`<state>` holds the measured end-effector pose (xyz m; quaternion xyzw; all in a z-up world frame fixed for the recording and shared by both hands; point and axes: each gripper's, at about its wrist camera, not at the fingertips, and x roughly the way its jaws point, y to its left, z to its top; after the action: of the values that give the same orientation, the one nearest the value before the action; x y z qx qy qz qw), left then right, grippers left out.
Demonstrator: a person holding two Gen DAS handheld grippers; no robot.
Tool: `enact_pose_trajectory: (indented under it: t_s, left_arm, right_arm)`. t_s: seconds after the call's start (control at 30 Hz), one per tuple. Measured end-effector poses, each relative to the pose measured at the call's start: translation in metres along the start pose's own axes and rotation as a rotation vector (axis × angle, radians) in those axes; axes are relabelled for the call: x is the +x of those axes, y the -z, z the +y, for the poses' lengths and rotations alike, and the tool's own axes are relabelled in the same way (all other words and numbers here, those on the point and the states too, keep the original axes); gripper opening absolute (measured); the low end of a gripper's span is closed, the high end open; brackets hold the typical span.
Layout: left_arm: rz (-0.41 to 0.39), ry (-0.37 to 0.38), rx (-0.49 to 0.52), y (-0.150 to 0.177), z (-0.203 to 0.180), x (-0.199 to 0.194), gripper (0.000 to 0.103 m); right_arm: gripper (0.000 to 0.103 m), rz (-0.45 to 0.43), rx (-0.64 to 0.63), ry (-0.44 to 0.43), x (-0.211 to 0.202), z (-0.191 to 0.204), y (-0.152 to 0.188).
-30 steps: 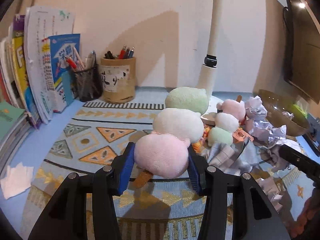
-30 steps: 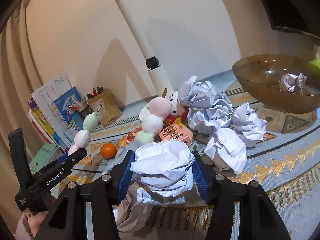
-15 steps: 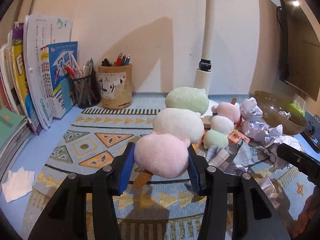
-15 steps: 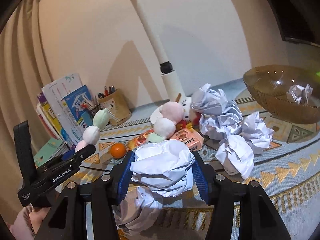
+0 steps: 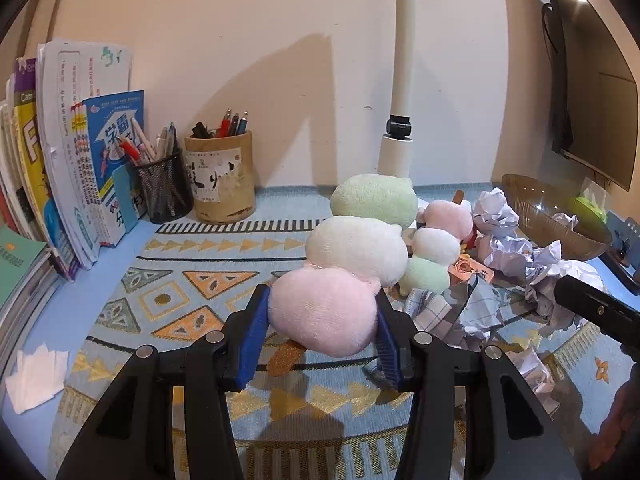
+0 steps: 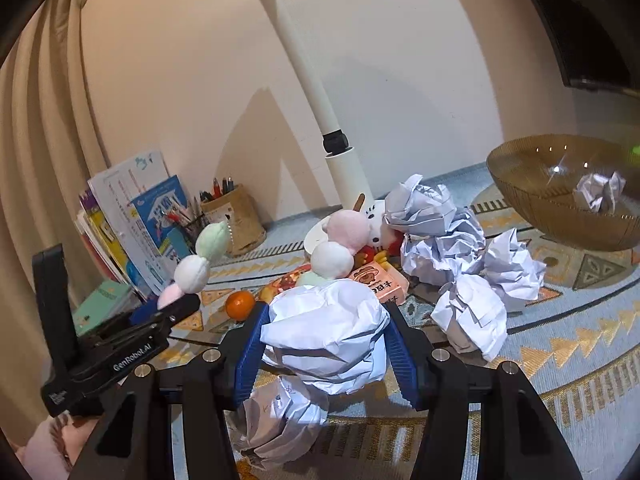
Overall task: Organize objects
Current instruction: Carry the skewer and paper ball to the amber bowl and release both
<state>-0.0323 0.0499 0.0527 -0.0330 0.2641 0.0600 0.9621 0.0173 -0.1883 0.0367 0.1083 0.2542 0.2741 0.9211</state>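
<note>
Under both our grippers lies a woven mat (image 5: 168,280) of blue and orange triangles against a plain cream wall. Our left gripper (image 5: 322,320) pinches the pink end ball of a fuzzy three-ball plush skewer (image 5: 352,248), raised above the mat and pointing toward 1 o'clock. Our right gripper (image 6: 326,336) squeezes a crinkled paper ball (image 6: 326,330). More crumpled paper (image 6: 468,256) lies at 1 o'clock, a ribbed amber bowl (image 6: 532,200) at 2 o'clock.

Monitor (image 5: 592,80) cropped at right edge
</note>
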Motion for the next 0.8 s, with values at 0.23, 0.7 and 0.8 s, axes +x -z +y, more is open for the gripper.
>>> enact_pose_trajectory:
  t_s: [0.23,0.7,0.8]
  left_arm:
    - [-0.034,0.086,0.024,-0.065,-0.054,0.001,0.046]
    - [0.09,0.294,0.186,-0.142,-0.258,0.078,0.048]
    - [0.155,0.283,0.228,-0.132,-0.286,0.106,0.07]
  right_arm:
    - [0.055,-0.053,0.14,0.01,-0.024,-0.045,-0.05]
    - [0.058,-0.046,0.301,0.292,-0.059,-0.179,-0.145]
    - [0.103,0.006,0.322,0.326,-0.054,-0.196,-0.147]
